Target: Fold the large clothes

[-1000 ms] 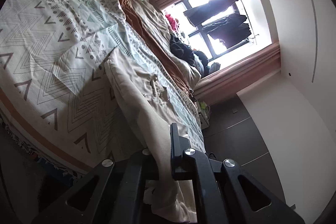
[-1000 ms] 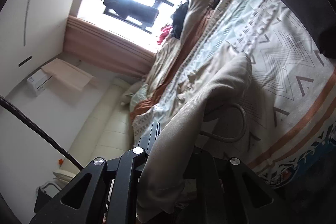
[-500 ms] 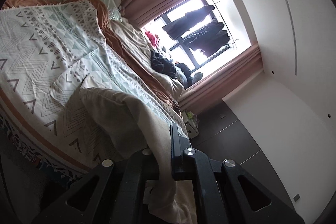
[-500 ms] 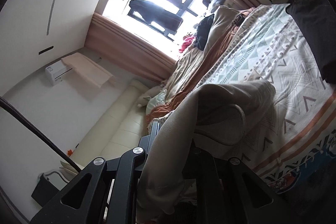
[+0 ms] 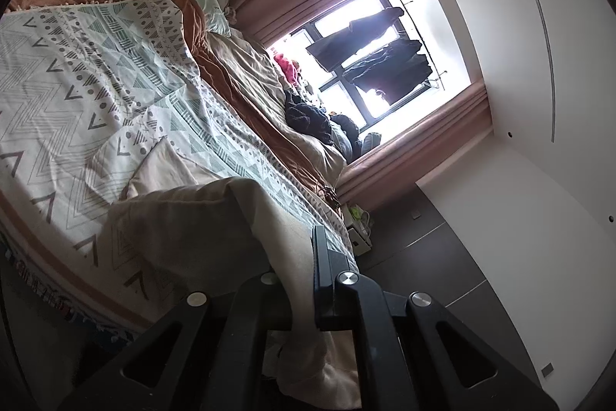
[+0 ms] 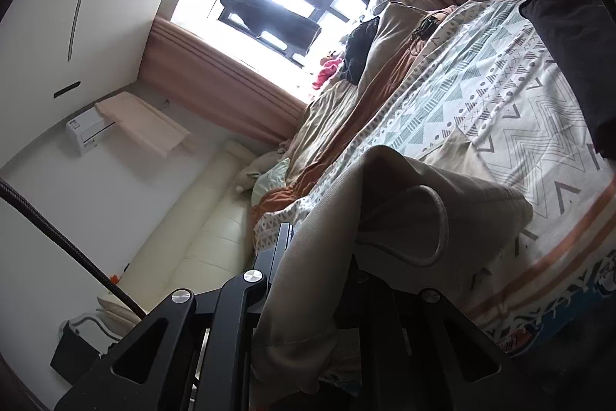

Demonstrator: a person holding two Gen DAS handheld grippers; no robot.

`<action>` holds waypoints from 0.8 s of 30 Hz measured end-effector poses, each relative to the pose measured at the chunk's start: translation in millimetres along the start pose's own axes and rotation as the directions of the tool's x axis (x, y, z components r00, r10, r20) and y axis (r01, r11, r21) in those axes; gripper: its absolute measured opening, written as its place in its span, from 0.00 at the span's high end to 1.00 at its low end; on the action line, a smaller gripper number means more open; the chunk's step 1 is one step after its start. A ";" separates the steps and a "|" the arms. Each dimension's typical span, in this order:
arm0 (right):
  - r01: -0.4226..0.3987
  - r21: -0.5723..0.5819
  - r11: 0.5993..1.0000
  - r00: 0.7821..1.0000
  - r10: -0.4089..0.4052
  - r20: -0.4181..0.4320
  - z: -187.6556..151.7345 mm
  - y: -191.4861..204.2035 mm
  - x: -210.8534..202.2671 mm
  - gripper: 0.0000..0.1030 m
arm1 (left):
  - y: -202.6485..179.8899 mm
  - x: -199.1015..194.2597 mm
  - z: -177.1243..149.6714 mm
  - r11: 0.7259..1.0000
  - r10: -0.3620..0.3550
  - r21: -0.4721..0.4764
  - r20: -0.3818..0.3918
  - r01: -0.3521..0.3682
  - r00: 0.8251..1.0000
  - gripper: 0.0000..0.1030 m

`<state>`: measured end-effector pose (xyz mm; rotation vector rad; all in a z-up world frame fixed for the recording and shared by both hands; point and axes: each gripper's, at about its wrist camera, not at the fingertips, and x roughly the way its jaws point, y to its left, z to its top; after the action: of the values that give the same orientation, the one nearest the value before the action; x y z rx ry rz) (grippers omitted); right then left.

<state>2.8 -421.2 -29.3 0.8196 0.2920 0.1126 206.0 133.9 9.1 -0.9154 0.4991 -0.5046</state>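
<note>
Grippers pinch the beige garment [image 5: 200,218] tight, left gripper [image 5: 300,280] and right gripper [image 6: 308,257] each squeezing one edge, so it hangs over the patterned bedspread [image 5: 77,72], probably ready to fold over.

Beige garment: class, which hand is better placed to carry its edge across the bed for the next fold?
Probably neither: left tongs and right tongs both grip the garment; move together.

The left gripper [image 5: 304,280] has its jaws clamped tight on beige cloth [image 5: 215,218], pointing slightly below level. The right gripper [image 6: 315,257] does likewise, jaws pinched on a fold of the same cloth, both rolled sideways.
</note>
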 end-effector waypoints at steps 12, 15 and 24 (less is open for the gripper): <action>0.060 0.004 0.998 0.996 -0.060 0.062 50.2 13.2 73.4 0.90 | 2.3 73.4 58.7 1.000 0.025 -0.003 0.034 -0.025 0.999 0.95; 0.080 0.003 0.997 0.995 -0.080 0.054 58.4 14.3 97.2 0.90 | 12.9 93.4 68.5 0.999 0.047 -0.021 0.027 -0.047 0.999 0.95; 0.138 0.055 0.989 0.990 -0.139 0.008 80.2 -4.1 152.9 0.90 | 43.7 159.3 86.4 0.993 0.104 -0.061 -0.024 -0.105 0.994 0.95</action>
<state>172.5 -448.1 -13.0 0.8511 0.3413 -0.0304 390.0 113.1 -13.1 -0.9393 0.5811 -0.4053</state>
